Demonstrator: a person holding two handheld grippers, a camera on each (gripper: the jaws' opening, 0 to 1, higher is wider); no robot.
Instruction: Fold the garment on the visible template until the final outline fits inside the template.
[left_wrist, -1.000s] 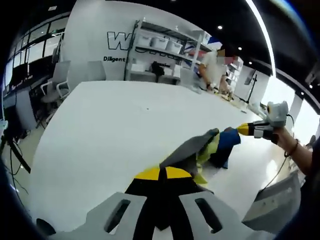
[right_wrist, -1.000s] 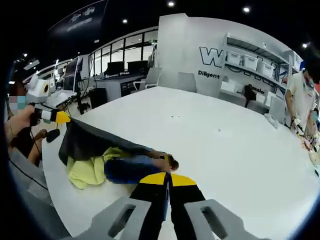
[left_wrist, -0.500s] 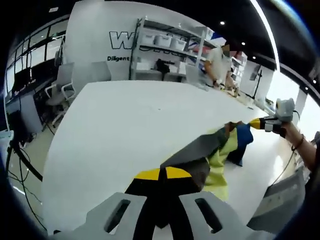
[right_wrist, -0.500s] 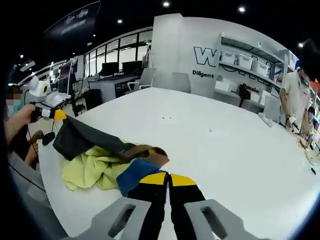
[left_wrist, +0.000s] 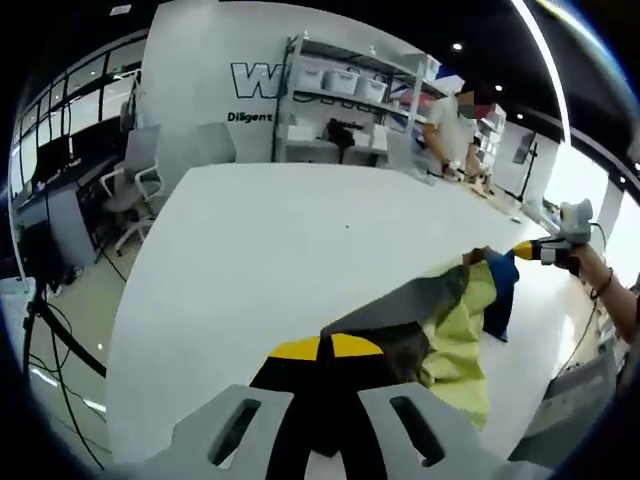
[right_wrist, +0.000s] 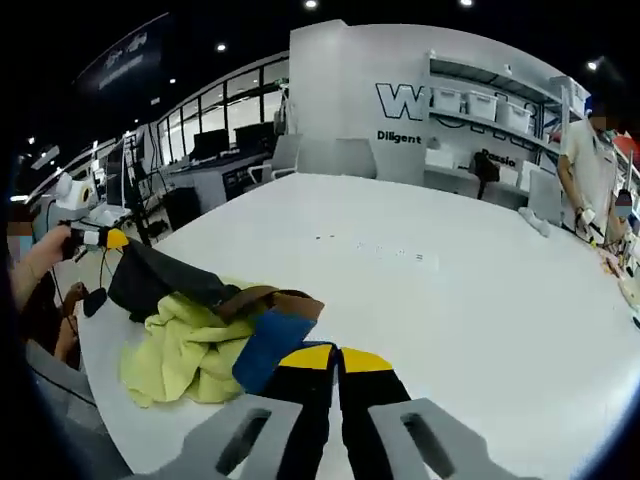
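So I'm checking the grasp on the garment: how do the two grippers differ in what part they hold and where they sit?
The left gripper is shut on the garment's dark grey edge, while the right gripper is shut on its blue part. In the right gripper view the left gripper sits near the table's edge by the person's hand; the right gripper sits further in over the tabletop. Both have yellow-tipped fingers.

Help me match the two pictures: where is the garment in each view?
Left gripper view: the garment runs from the bottom centre to the right.
Right gripper view: garment lies lower left, on the white table.
Shared landmark: the wall lettering.
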